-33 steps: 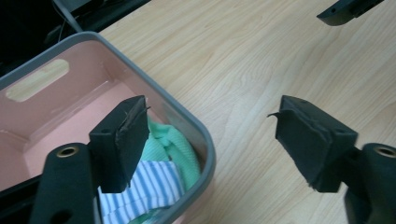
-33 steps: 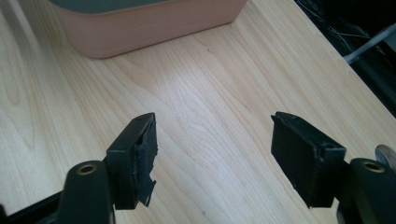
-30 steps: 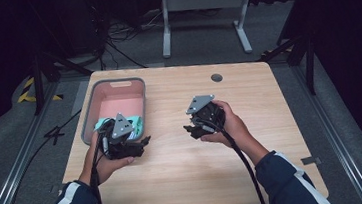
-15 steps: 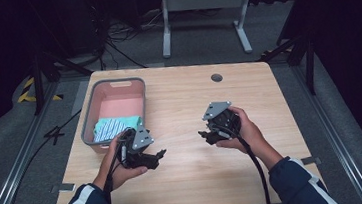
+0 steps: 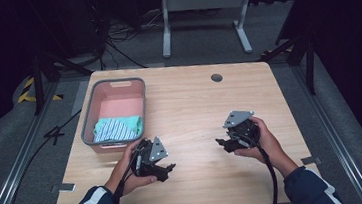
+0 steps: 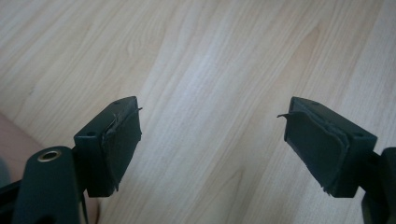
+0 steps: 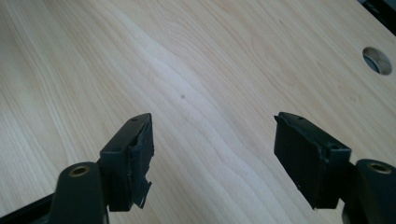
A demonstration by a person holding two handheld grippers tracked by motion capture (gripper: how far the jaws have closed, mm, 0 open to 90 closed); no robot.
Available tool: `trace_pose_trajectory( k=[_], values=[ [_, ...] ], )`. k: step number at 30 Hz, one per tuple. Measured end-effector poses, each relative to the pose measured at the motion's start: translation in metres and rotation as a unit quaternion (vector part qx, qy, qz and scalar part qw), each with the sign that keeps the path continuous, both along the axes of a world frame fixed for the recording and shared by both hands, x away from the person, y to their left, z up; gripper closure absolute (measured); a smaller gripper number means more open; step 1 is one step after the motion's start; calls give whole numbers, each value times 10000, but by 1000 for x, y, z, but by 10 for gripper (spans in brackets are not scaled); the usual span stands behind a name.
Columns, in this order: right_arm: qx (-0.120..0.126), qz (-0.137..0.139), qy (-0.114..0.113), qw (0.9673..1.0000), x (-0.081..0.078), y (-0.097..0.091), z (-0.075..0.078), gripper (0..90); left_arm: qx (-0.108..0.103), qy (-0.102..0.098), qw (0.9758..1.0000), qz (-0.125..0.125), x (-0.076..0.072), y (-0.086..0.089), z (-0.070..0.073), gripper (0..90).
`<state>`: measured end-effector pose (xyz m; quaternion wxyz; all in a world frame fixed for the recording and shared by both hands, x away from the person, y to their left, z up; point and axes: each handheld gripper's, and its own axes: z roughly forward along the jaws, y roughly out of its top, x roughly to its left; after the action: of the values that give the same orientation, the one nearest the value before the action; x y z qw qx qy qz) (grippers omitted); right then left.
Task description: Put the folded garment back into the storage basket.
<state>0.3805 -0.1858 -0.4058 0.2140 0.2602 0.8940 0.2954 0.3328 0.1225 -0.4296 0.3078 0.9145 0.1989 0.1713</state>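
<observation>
Wooden table [image 5: 189, 106], folded cloth [image 5: 117, 128] beyond left fingers [image 5: 169, 169]

No readable text, label or number anywhere.

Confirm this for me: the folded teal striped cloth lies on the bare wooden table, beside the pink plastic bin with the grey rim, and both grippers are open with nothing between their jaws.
Not quite. The folded teal striped cloth lies inside the pink plastic bin with the grey rim, not on the wooden table; the high view shows it. The rest holds: left gripper and right gripper are open, nothing between their jaws.
</observation>
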Motion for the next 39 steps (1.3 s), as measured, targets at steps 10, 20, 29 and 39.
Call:
trace_pose_trajectory(
  k=[10,20,29,39],
  values=[
    [-111,-152,-31,9998,-18,-31,-17,286,63,213,9997,29,-2,4,-16,174],
    [130,-476,258,9984,-35,-70,-48,290,-88,501,9987,0,-6,13,-34,181],
    [837,-573,526,9935,-56,-103,-68,260,-589,807,9949,108,-9,20,-49,173],
    [1212,-986,478,9866,-58,-115,-81,168,-696,804,9942,-123,-4,24,-53,116]
  ],
)
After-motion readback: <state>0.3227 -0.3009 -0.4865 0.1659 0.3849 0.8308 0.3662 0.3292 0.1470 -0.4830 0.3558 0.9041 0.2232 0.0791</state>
